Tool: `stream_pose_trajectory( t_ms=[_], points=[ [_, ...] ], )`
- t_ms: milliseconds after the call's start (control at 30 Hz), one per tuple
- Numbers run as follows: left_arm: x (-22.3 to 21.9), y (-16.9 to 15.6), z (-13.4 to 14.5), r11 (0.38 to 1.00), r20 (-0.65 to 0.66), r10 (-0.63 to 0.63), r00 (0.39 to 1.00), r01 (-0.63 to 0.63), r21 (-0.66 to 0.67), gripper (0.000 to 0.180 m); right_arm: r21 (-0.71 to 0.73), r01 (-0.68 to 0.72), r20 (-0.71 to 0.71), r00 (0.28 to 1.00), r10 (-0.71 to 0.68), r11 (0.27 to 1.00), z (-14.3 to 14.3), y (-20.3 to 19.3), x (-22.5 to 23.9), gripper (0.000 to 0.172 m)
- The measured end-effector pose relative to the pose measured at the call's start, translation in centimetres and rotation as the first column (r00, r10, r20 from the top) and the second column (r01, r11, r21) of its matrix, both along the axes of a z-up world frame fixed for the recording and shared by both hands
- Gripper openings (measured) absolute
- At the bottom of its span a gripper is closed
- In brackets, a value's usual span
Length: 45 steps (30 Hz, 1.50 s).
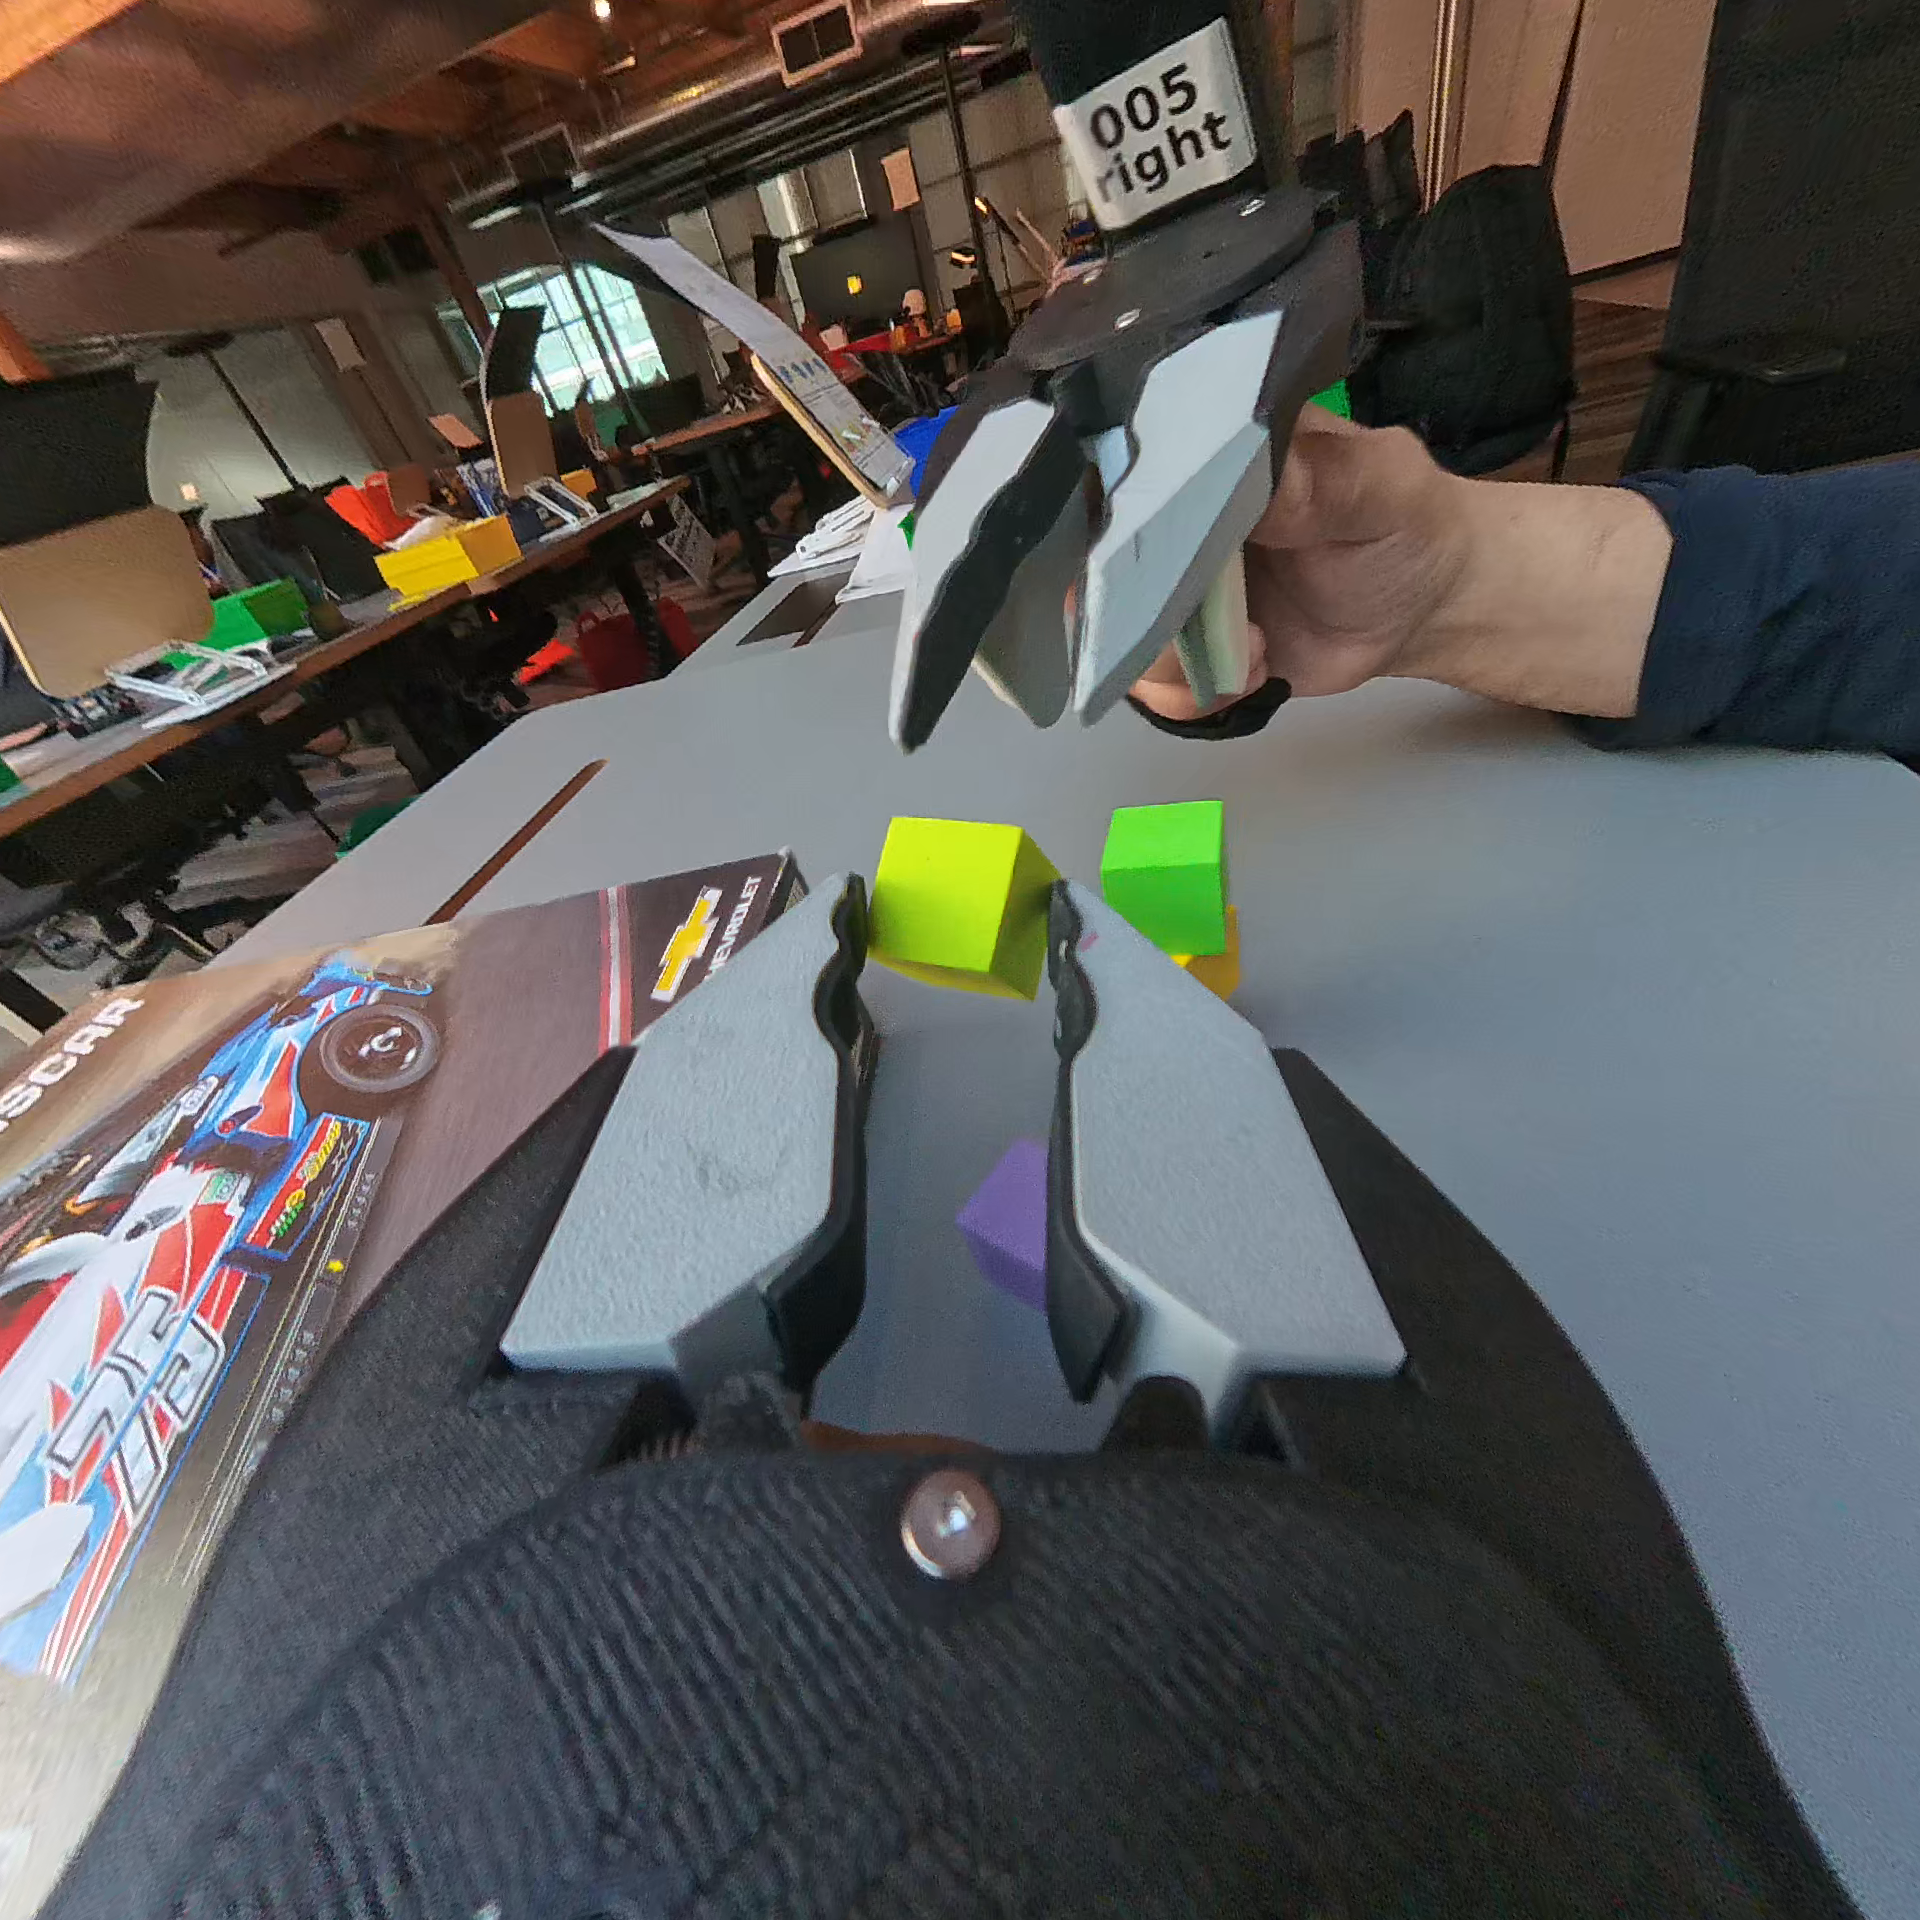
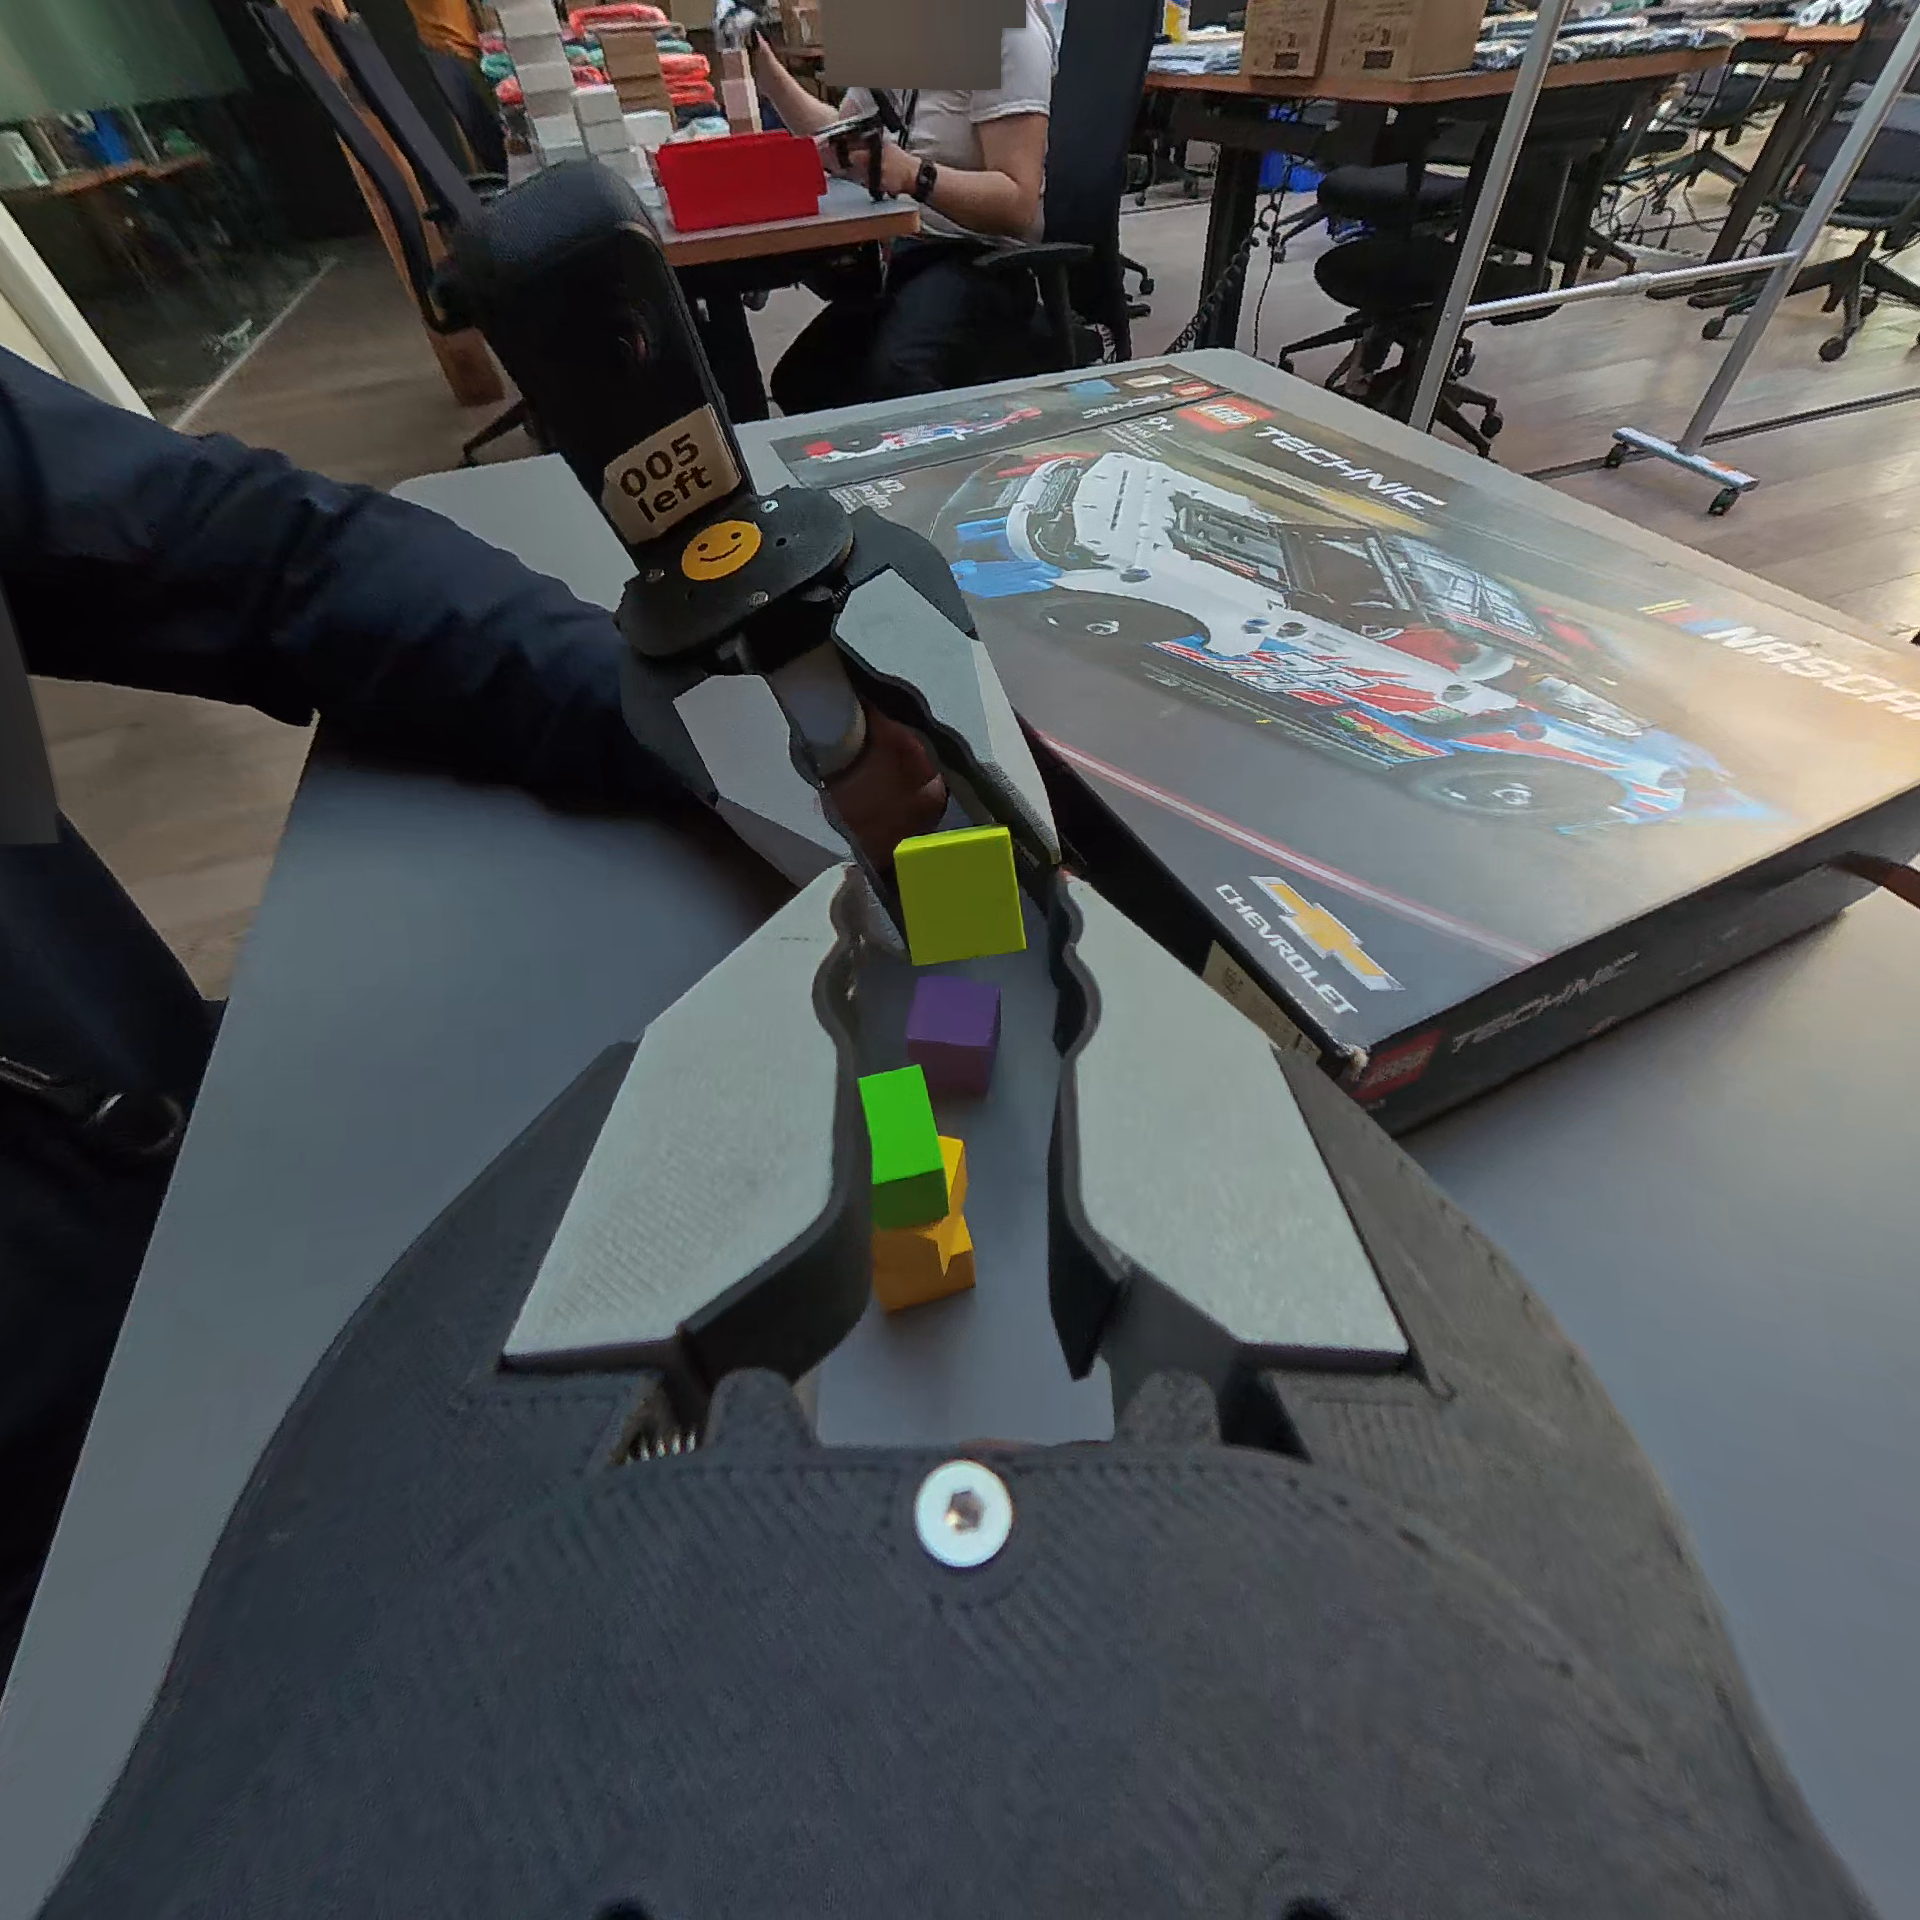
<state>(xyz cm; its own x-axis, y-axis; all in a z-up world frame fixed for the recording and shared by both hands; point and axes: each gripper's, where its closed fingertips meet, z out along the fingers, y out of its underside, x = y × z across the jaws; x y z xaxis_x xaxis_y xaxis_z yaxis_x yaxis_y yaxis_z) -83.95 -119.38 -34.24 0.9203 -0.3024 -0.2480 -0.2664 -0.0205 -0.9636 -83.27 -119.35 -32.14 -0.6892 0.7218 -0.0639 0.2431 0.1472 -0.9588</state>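
Yellow-green cube point(image 1: 961, 899) is clamped at the tips of the left gripper point(image 1: 958, 914), with a black pad pressed against each of its side faces, and is carried clear of the grey table point(image 1: 1558, 935). In the right wrist view the same cube point(image 2: 958, 896) is seen raised above a purple cube point(image 2: 953, 1029) that rests on the tabletop. The purple cube point(image 1: 1006, 1221) is also seen low between the left gripper's fingers, partly hidden by one of them. A bright green cube point(image 1: 1164, 873) is stacked on a yellow cube point(image 1: 1216, 966) just beside the held one; in the right wrist view this stack point(image 2: 899, 1143) is framed by the right gripper's fingers, which are spread and touch neither block. The right gripper point(image 1: 987, 717) is held above the table with its jaws parted and nothing between them, gripped by a hand point(image 1: 1371, 561) in a dark blue sleeve point(image 1: 1787, 603). A large printed box point(image 2: 1403, 665) showing a race car lies flat on the table beside the left gripper.
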Motion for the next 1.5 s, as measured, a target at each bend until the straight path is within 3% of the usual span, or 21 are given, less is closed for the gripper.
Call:
stream_pose_trajectory(
  t_ms=[500, 867, 1267, 1500],
  points=[
    [1.3, -0.1, 0.2, 0.999, -0.065, -0.026, 0.998, 0.029, 0.044, 0.033, 0.131, -0.019, 0.003, 1.0, 0.019, 0.991, -1.5, -1.8, -0.2, 0.024],
    [0.9, -0.1, 0.4, 0.998, -0.037, -0.01, 0.999, 0.012, 0.056, 0.034, 0.062, -0.019, -0.032, 0.999, 0.021, 0.998, -0.1, -1.4, 0.1, 0.024],
    [1.3, -0.2, 0.2, 0.999, -0.049, -0.028, 0.998, 0.031, 0.045, 0.029, 0.081, -0.039, -0.012, 0.999, 0.04, 0.996, -0.8, -1.7, 0.2, 0.031],
    [1.2, -0.4, 0.4, 0.998, -0.052, -0.017, 0.998, 0.02, 0.057, 0.028, 0.089, -0.023, -0.027, 0.999, 0.025, 0.996, -0.6, -1.1, 0.3, 0.024]
  ],
)
